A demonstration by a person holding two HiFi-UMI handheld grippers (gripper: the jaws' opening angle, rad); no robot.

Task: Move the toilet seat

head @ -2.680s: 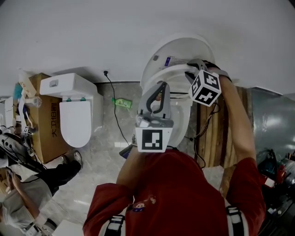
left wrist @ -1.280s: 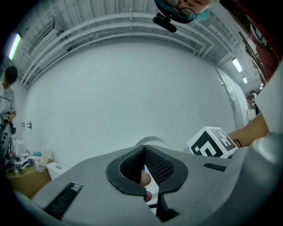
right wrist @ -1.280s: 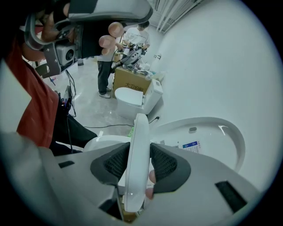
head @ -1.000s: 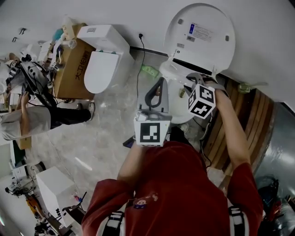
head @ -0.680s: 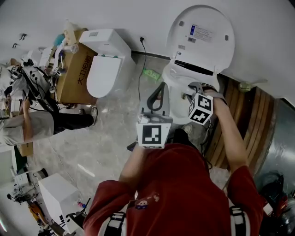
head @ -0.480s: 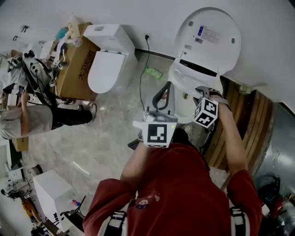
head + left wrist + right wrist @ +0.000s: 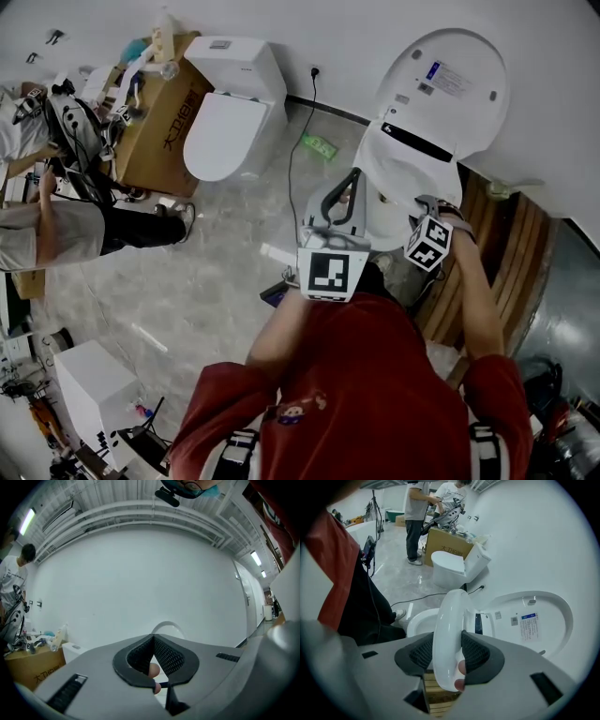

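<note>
A white toilet [image 7: 398, 169] stands against the wall with its lid [image 7: 450, 89] raised. In the right gripper view the white seat ring [image 7: 447, 630] stands on edge, tilted away from the lid [image 7: 534, 616] and above the bowl [image 7: 417, 620]. My right gripper [image 7: 449, 651] has the ring's front edge between its pads; both pads touch it while the jaws are opening. In the head view that gripper [image 7: 424, 202] sits at the bowl's right side. My left gripper [image 7: 349, 178] hovers in front of the bowl, shut and holding nothing [image 7: 152, 638].
A second toilet [image 7: 230, 112] and a cardboard box [image 7: 155, 103] stand at the far left wall, with a person [image 7: 56, 234] beside them. A black cable [image 7: 295, 159] runs across the floor. Wooden planks [image 7: 492, 262] lie right of the toilet. A white box [image 7: 89, 384] sits lower left.
My right gripper has come down from near the raised lid towards the bowl's front, bringing the seat ring with it. The left gripper stays in front of the bowl.
</note>
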